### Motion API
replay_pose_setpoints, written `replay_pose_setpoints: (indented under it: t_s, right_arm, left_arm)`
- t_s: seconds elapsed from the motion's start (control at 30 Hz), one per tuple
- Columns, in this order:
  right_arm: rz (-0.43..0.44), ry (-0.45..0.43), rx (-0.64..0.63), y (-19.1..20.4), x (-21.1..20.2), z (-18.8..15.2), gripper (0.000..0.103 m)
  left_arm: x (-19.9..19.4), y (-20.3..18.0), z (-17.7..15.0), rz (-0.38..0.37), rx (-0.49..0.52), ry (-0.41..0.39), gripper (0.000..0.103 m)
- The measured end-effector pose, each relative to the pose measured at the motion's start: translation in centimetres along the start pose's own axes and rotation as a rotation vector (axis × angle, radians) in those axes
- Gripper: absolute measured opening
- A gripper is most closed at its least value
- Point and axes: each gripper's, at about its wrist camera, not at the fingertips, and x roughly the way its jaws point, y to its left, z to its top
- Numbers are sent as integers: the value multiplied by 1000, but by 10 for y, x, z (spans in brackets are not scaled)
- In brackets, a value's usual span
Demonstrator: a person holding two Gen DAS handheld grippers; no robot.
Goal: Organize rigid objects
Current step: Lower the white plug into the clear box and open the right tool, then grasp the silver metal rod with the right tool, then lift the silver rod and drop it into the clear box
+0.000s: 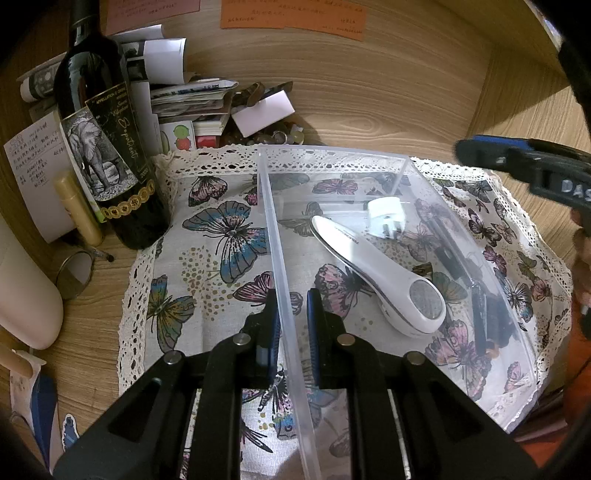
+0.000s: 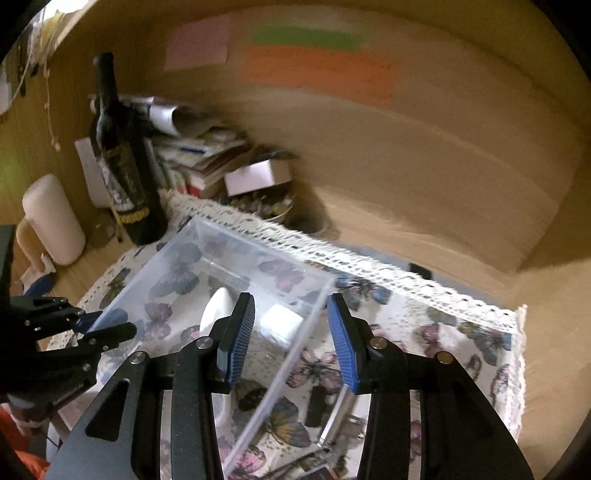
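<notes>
Left wrist view: the left tool (image 1: 290, 321) is clamped on the near-left wall of the clear plastic box (image 1: 269, 206), one pad on each side of it.
Box contents: a white lint shaver (image 1: 380, 273) lies diagonally inside, with silver lettering on its handle too small to read. A white plug adapter (image 1: 388, 216) sits just beside its far end, and some dark items (image 1: 484, 310) lie along the right wall, hard to make out.
Under the box: a butterfly-print cloth (image 1: 207, 236) with a lace edge, on the wooden tabletop (image 1: 369, 107).
Wine bottle (image 1: 107, 147): stands left of the cloth. The elephant label reads "Appellation" and a script word like "Septentent", I think.
Notes: an orange sticky note (image 1: 295, 14) on the back wall carries handwriting, unreadable.
Right tool from here: comes in at the right edge, "DAS" in white on its body.
Right wrist view: blurry. The right tool (image 2: 291, 336) hangs over the box's right wall, blue pads apart, nothing between them.
</notes>
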Motion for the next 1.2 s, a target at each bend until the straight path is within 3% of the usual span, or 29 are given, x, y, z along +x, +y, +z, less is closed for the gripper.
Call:
replay_pose_setpoints:
  t_s: [0.23, 0.6, 0.77, 1.03, 1.2]
  right_arm:
    - [-68, -4, 49, -19, -20, -16, 38]
    - [-105, 191, 158, -48, 18, -72, 38]
    - [-82, 221, 186, -48, 31, -82, 38]
    - [-67, 266, 161, -44, 60, -76, 22]
    - [-82, 300, 180, -48, 74, -79, 19]
  left_arm:
    - [0, 1, 0, -5, -1, -2, 13]
    - [0, 1, 0, -6, 0, -4, 13]
    - [0, 2, 0, -6, 1, -3, 13]
    - [0, 2, 0, -7, 0, -4, 13]
    - [0, 2, 0, -8, -1, -5, 13]
